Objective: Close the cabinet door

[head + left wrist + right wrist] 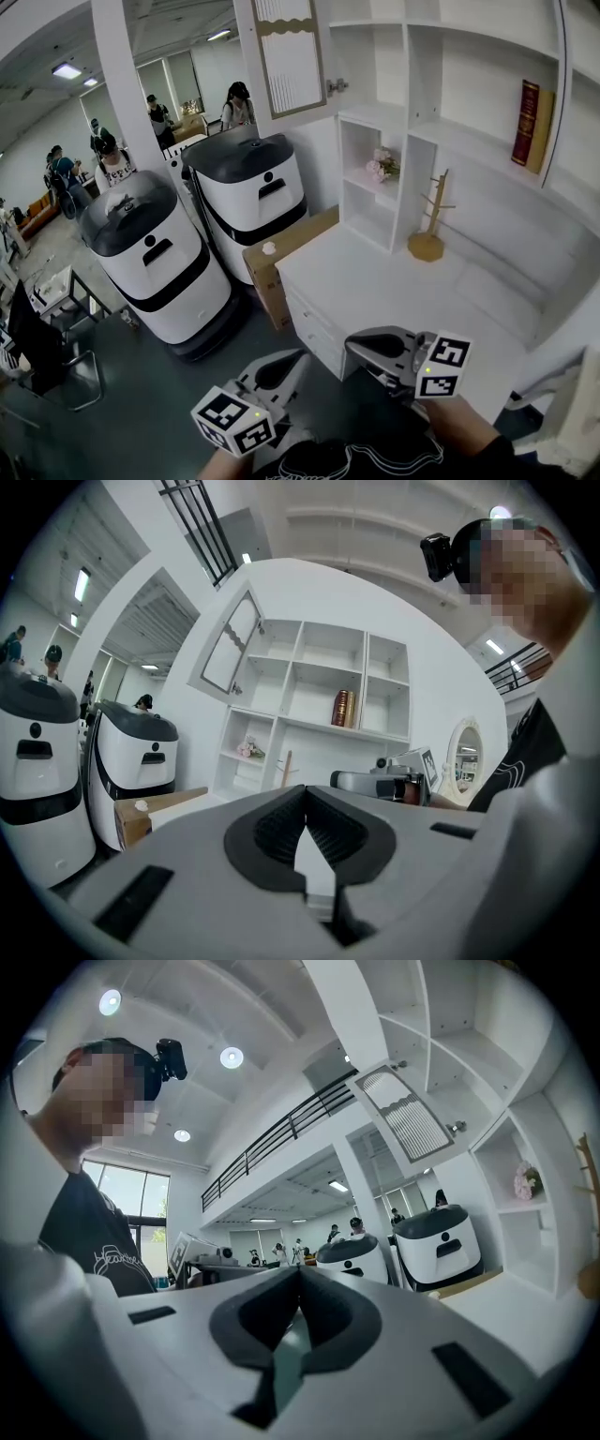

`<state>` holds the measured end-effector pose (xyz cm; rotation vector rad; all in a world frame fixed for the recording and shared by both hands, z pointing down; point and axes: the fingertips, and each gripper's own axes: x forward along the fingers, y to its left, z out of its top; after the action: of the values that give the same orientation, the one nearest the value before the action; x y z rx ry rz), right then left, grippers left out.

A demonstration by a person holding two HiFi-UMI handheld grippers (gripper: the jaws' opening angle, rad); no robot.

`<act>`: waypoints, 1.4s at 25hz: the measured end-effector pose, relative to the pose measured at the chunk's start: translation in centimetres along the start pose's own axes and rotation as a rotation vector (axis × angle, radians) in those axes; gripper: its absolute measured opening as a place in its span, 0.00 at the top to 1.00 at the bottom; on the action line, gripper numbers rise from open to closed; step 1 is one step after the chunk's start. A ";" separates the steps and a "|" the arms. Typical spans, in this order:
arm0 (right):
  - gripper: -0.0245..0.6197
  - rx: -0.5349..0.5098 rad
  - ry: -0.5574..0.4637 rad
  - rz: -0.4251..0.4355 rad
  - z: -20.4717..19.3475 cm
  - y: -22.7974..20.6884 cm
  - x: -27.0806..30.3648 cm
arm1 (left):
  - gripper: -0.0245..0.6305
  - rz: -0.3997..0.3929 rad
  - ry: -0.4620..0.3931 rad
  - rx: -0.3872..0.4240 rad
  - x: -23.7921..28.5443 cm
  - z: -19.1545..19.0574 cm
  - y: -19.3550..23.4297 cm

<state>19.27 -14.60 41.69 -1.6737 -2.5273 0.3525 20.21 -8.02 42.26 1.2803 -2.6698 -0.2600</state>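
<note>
The white cabinet door (pixel 291 56) with a framed, ribbed panel stands swung open at the upper left of the shelf unit, its small knob (pixel 336 86) on the right edge. It also shows in the left gripper view as the cabinet door (pixel 234 644) and in the right gripper view as the cabinet door (pixel 408 1115). My left gripper (pixel 302 358) is held low in front of the counter, far below the door, shut and empty. My right gripper (pixel 351 345) hovers beside it over the counter's front corner, also shut with nothing held.
A white counter (pixel 375 281) with drawers runs under the shelves. The shelves hold pink flowers (pixel 382 166), a wooden stand (pixel 429 230) and a red book (pixel 528 122). A cardboard box (pixel 281 258) and two white-and-black machines (pixel 155 262) stand on the left. People stand far back.
</note>
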 end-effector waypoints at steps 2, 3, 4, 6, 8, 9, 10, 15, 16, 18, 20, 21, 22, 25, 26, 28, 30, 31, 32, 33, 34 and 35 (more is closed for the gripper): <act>0.95 0.015 0.003 -0.009 -0.2 -0.7 1.2 | 0.96 -0.008 0.001 -0.014 0.0 0.0 1.5; 0.95 0.022 0.006 -0.014 -0.3 -1.1 1.9 | 0.96 -0.011 0.002 -0.022 -0.1 0.1 2.3; 0.95 0.030 0.008 -0.019 -0.5 -1.5 2.7 | 0.96 -0.013 0.003 -0.031 -0.2 0.1 3.3; 0.95 0.046 0.014 -0.028 -0.7 -2.4 4.5 | 0.96 -0.020 0.003 -0.050 -0.3 0.4 5.3; 0.95 0.058 0.020 -0.037 -0.6 -3.3 6.3 | 0.96 -0.032 0.003 -0.060 -0.3 0.9 7.5; 0.95 0.059 0.023 -0.044 -0.4 -3.7 7.3 | 0.96 -0.040 0.003 -0.061 -0.2 1.3 8.5; 0.95 0.057 0.025 -0.052 -0.2 -4.2 8.1 | 0.96 -0.048 0.004 -0.061 -0.2 1.7 9.5; 0.95 0.052 -0.003 -0.123 0.9 -7.0 11.7 | 0.96 -0.082 0.004 -0.046 -0.3 3.5 14.4; 0.95 0.054 -0.006 -0.135 0.9 -7.5 12.3 | 0.96 -0.087 0.005 -0.047 -0.4 3.6 15.2; 0.95 0.051 -0.008 -0.151 0.8 -8.1 13.4 | 0.96 -0.097 0.003 -0.059 -0.5 3.7 16.8; 0.95 0.044 -0.009 -0.160 0.9 -8.5 14.4 | 0.96 -0.112 0.001 -0.074 -0.4 3.7 18.0; 0.95 0.042 -0.008 -0.162 1.0 -8.8 14.8 | 0.96 -0.120 0.000 -0.078 -0.2 3.7 18.5; 0.95 0.040 -0.004 -0.164 1.0 -9.0 15.2 | 0.96 -0.129 -0.002 -0.081 0.0 3.8 18.9; 0.95 0.034 0.008 -0.167 1.2 -10.0 15.9 | 0.96 -0.160 -0.008 -0.080 0.9 4.1 19.6; 0.95 0.031 0.010 -0.168 1.3 -10.5 16.1 | 0.96 -0.166 -0.009 -0.076 1.3 4.2 20.0; 0.95 0.026 0.013 -0.170 1.5 -11.6 16.6 | 0.96 -0.168 -0.008 -0.069 2.1 4.4 20.9; 0.95 0.019 0.014 -0.171 1.7 -13.0 17.3 | 0.96 -0.164 -0.008 -0.070 3.1 4.5 22.2; 0.95 0.014 0.015 -0.172 1.8 -13.8 17.6 | 0.96 -0.161 -0.011 -0.074 3.6 4.7 22.9; 0.95 0.008 0.014 -0.173 2.0 -14.7 18.0 | 0.96 -0.160 -0.015 -0.077 4.2 4.9 23.7; 0.95 0.003 0.013 -0.175 2.3 -15.8 18.4 | 0.96 -0.159 -0.017 -0.080 4.9 5.1 24.4; 0.95 0.000 0.012 -0.177 2.5 -16.9 18.8 | 0.96 -0.160 -0.018 -0.083 5.6 5.2 25.3; 0.95 0.000 0.010 -0.175 2.7 -18.0 19.3 | 0.96 -0.162 -0.017 -0.088 6.5 5.4 26.1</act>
<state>-5.04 -3.99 42.37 -1.4353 -2.6408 0.3275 -4.70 3.49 43.49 1.4742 -2.5401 -0.4067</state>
